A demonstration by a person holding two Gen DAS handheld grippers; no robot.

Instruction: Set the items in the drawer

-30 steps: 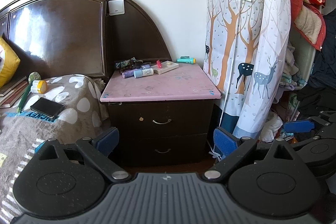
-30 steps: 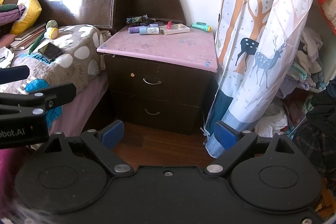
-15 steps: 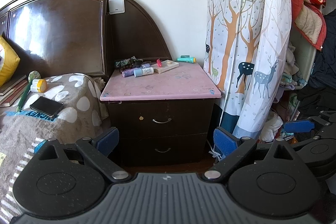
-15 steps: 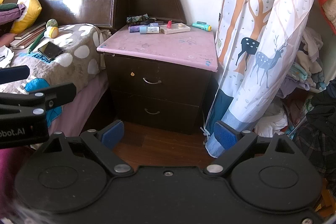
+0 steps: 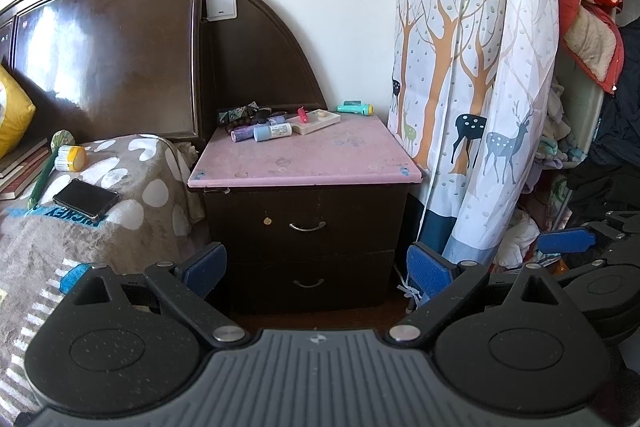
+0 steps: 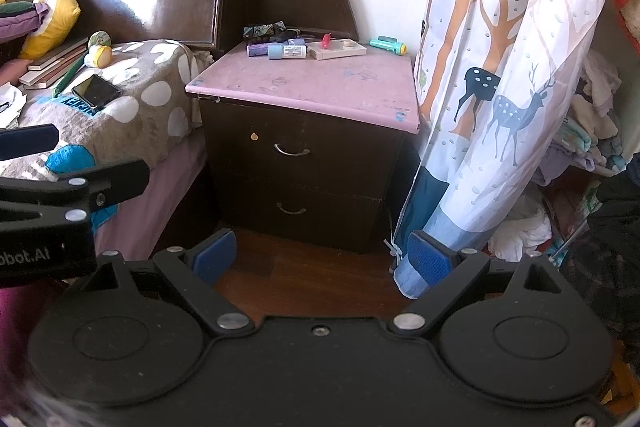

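A dark nightstand with a pink top (image 5: 304, 163) (image 6: 312, 83) has two shut drawers; the upper drawer handle (image 5: 307, 226) (image 6: 292, 151) sits above the lower drawer handle (image 5: 308, 283) (image 6: 291, 209). At the back of the top lie a purple tube (image 5: 242, 134), a light blue tube (image 5: 273, 131) (image 6: 286, 51), a cream tray (image 5: 316, 118) (image 6: 339, 49) with a small red item, and a teal flashlight (image 5: 355, 108) (image 6: 387, 45). My left gripper (image 5: 316, 265) is open and empty, well in front of the nightstand. My right gripper (image 6: 320, 261) is open and empty above the floor.
A bed with a grey spotted blanket (image 5: 120, 195) stands left of the nightstand and carries a phone (image 5: 86, 197) and a yellow jar (image 5: 71, 157). A deer-print curtain (image 5: 472, 87) hangs to the right, with piled clothes (image 5: 584, 27) beyond it.
Both views have barely shifted. Both grippers stay open and empty, and nothing on the nightstand has moved.
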